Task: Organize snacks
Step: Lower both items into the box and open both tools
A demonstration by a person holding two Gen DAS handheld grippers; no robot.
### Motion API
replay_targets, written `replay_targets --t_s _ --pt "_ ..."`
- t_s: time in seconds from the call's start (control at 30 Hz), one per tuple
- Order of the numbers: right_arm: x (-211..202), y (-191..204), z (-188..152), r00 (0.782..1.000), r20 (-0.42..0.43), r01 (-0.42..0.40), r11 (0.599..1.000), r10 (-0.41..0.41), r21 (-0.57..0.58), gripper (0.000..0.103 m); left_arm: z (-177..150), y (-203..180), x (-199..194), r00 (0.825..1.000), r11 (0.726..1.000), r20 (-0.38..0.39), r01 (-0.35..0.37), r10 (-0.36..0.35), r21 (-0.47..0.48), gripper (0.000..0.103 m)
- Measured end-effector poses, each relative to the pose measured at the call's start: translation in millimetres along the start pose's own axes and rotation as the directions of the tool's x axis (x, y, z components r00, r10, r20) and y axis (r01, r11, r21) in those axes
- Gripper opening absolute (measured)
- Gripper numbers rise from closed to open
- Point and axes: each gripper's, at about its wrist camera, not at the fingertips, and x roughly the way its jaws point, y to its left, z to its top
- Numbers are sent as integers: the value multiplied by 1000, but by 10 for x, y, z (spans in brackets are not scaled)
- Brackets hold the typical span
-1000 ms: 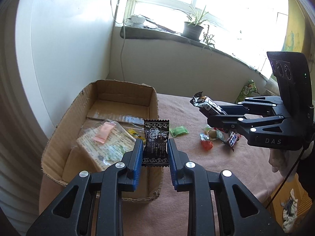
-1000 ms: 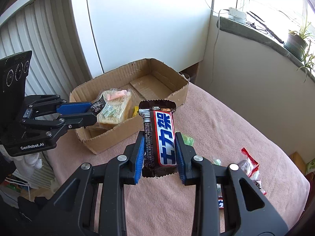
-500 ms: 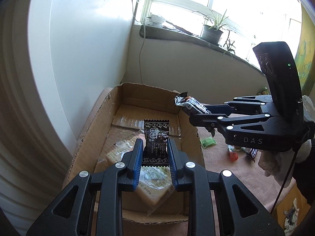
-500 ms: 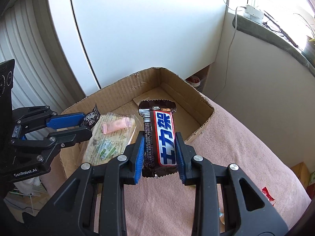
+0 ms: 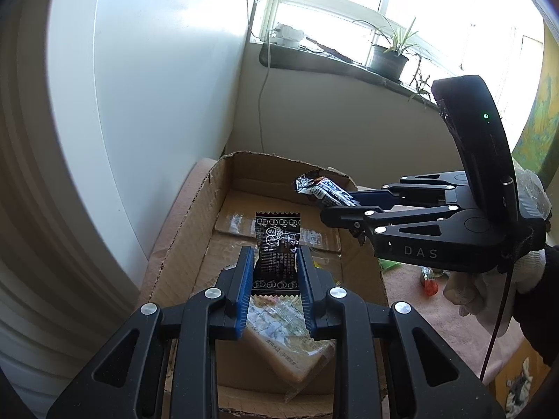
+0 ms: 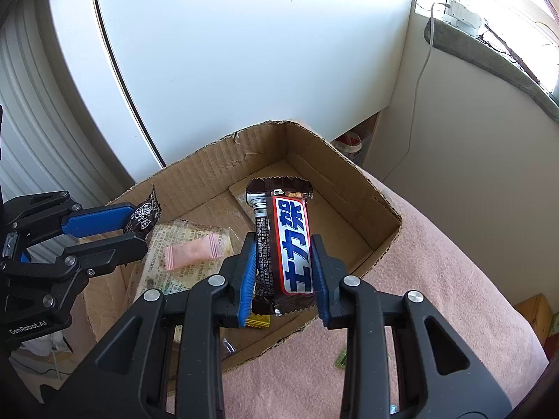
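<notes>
Over the cardboard box both grippers now hang with their loads, where a second ago they were short of it: the left one was at the box's near corner and the right one out above the pink tablecloth beside the loose sweets. The left gripper has its blue pads pinched on a small black sachet, which stands upright between them above the large biscuit pack lying on the box floor. The right gripper clamps a chocolate bar with a red, white and blue wrapper, its upper end poking out over the bare cardboard at the far half of the box. In the left wrist view the bar's crimped end reaches in over the box's right wall, so both snacks are now inside the box's outline but not yet laid down. A pink wrapped sweet rests on top of the biscuit pack, and a yellow wrapper shows just under the right gripper's pads. Neither grip has altered during the carry. For the task this reads as the end of transport: what looks due next is letting each item go, the bar onto the open floor, the sachet by the pack. A few sweets are left on the cloth outside.
</notes>
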Motion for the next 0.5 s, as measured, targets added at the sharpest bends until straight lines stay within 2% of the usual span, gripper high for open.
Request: replay_targets --t_s 0.5 --pt "-36 50 48 1000 19 8 1000 -8 -18 31 19 27 -30 1000 1000 2 -11 11 -17 24"
